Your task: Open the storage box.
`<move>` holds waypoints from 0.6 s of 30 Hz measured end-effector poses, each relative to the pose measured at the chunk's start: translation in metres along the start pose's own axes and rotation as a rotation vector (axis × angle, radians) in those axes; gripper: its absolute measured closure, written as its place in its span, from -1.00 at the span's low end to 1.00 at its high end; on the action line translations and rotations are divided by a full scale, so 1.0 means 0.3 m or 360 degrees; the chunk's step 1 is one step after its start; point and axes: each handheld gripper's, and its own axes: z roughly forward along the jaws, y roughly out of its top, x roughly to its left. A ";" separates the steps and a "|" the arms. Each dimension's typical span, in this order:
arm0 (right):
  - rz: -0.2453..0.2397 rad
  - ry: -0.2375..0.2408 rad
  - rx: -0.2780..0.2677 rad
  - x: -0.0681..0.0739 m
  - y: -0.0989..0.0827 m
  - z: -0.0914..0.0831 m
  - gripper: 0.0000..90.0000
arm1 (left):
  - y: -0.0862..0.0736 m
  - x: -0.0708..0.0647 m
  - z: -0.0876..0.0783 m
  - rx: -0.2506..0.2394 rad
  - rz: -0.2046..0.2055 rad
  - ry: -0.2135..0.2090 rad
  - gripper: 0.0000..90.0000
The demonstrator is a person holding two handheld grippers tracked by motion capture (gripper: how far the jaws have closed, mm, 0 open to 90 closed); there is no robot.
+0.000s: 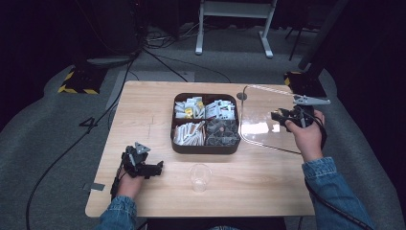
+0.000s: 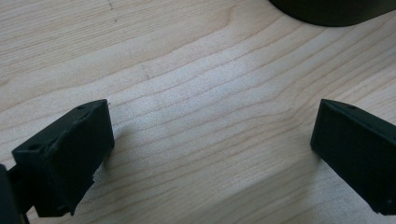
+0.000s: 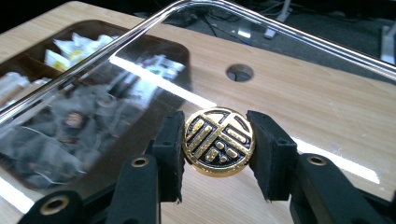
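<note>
A dark square tray with four compartments of sachets and tea bags sits mid-table. To its right a clear lid is held tilted over the table. My right gripper is shut on the lid's round gold knob, with one pad on each side of it. Through the clear lid the tray's contents show. My left gripper rests on the table at the front left, pointing towards the tray. Its jaws stand wide open over bare wood.
A clear plastic cup stands upright in front of the tray, between my hands. A round hole is cut in the wooden table behind the lid. Cables and stand legs lie on the floor beyond the far edge.
</note>
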 end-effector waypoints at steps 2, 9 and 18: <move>0.0011 -0.0020 0.0016 -0.023 -0.018 0.003 0.31 | 0.000 0.000 0.000 0.0000 0.0000 0.0000 -1.00; 0.0060 -0.0076 0.0062 -0.094 -0.083 0.029 0.31 | 0.000 0.000 0.000 0.0000 0.0000 0.0001 -1.00; 0.0117 -0.0100 0.0107 -0.155 -0.157 0.072 0.31 | 0.000 0.000 0.000 0.0000 0.0000 0.0000 -1.00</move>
